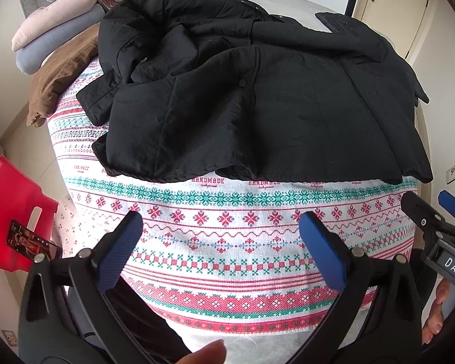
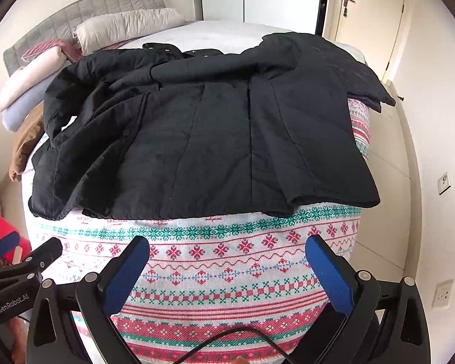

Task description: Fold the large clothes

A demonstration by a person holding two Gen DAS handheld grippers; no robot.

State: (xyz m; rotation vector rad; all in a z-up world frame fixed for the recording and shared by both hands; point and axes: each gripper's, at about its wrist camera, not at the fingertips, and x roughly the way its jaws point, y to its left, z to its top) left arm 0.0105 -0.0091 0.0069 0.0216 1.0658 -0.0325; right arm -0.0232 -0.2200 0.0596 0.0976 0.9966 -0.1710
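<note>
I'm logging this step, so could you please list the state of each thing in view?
black jacket: unfolded, rumpled, on the patterned cloth
left tongs: open, empty
right tongs: open, empty
clothes pile: folded, stacked
door: closed

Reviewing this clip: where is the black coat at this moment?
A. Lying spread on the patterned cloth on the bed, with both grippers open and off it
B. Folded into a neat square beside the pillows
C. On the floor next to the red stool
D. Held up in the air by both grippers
A: the black coat lies spread on the patterned cloth, while the left gripper and right gripper hover short of it, jaws apart.
</note>
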